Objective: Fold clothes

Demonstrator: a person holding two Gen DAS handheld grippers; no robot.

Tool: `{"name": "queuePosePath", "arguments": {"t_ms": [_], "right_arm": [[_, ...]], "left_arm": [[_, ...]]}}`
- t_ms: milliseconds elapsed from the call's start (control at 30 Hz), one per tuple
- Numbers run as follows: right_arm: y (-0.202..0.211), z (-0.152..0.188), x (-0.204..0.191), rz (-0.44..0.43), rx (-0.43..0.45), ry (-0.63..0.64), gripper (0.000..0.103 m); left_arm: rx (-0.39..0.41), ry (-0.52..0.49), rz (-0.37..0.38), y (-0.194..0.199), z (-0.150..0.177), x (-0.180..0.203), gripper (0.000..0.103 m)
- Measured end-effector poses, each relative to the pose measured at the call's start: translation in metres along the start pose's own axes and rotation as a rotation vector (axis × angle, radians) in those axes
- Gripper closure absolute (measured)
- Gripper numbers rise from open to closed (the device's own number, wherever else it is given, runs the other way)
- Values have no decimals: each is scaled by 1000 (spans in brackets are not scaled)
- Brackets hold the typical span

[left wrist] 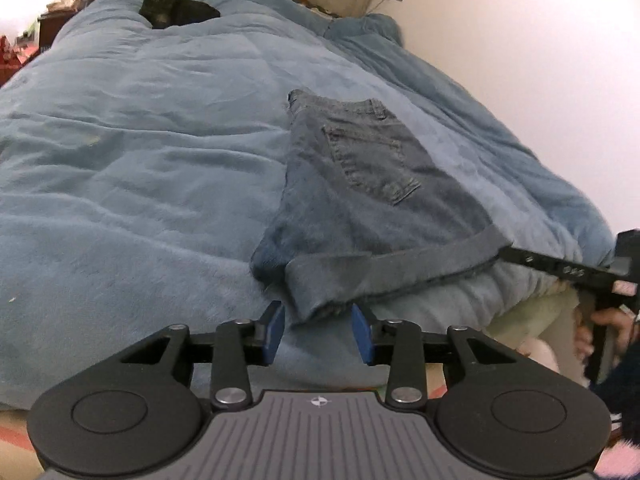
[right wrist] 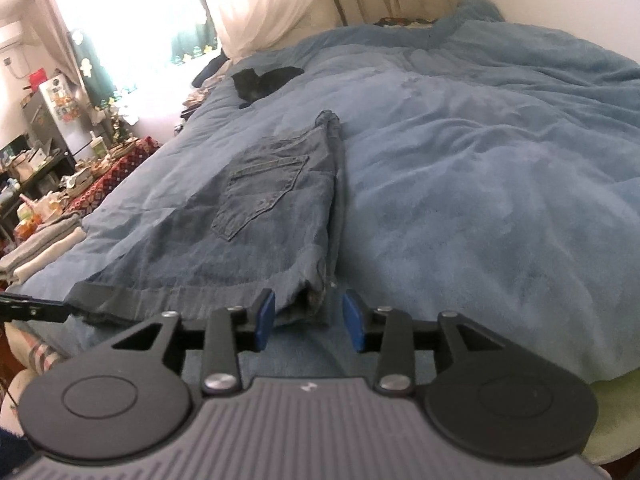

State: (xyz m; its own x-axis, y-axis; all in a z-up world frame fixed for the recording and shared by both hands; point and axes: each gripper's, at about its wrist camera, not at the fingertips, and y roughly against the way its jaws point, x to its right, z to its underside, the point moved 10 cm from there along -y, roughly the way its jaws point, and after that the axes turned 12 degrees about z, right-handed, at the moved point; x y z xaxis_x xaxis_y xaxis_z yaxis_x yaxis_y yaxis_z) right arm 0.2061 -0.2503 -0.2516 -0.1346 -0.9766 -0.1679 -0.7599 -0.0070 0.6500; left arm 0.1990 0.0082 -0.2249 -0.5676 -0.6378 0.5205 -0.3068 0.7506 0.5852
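Denim shorts (left wrist: pixel 356 184) lie flat on the blue duvet (left wrist: pixel 140 152), back pocket up, cuffed hem toward the bed's near edge. Left gripper (left wrist: pixel 319 326) — jaws wide apart — has one hem corner between its blue pads (left wrist: pixel 275 332), not clamped. Right gripper (right wrist: pixel 308 320) is equally open at the other corner, holding nothing. Far off — a dark garment (left wrist: pixel 176 10).

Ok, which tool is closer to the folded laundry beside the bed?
Left. The left tool is at the hem corner of the denim shorts nearest the folded laundry; the right tool, at the opposite corner.
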Motion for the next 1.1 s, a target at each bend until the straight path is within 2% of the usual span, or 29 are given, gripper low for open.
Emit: {"name": "queuePosePath", "arguments": {"t_ms": [67,100,133,167,200,233,467,667,733,767,800,867,933,1000,1100], "right_arm": [[-5,-3,-6,-14,5,2,62],[-7,-5,-9,-14,7,14,67],[-9,-6,-11,-11,9,28,76],[-10,-7,-14,1,6,45,92],[-9,-9,-16,3,11,57,93],[-7,-12,-19,1,19,66,93],[25,-53,-33,-117,133,-6,93],[10,-44,-23,-127,74,-66,91],[6,-36,-17,-135,64,-94,87],[7,-31,-13,-137,68,-101,80],[7,-28,-8,-122,70,-109,73],[6,-19,3,-84,67,-123,72],[1,-10,17,-36,45,-132,73],[-4,3,29,23,10,-123,82],[-9,16,34,43,-13,-108,83]], "left_arm": [[3,21,-8,-5,-6,-3,57],[-1,39,-14,-9,-9,-6,57],[-5,59,-11,-13,-11,-9,61],[-7,84,-6,-16,-12,-11,63],[-5,115,-5,-18,-13,-15,84],[2,143,-1,-19,-15,-18,97],[155,256,69,9,-43,-28,97],[123,312,55,0,-35,-43,97],[100,299,26,-7,-28,-47,97],[93,291,16,-9,-25,-47,97],[84,287,8,-11,-21,-49,97],[76,291,5,-12,-16,-51,96],[77,300,10,-12,-15,-53,96],[76,300,11,-13,-15,-54,96],[70,284,3,-14,-16,-54,96]]}}
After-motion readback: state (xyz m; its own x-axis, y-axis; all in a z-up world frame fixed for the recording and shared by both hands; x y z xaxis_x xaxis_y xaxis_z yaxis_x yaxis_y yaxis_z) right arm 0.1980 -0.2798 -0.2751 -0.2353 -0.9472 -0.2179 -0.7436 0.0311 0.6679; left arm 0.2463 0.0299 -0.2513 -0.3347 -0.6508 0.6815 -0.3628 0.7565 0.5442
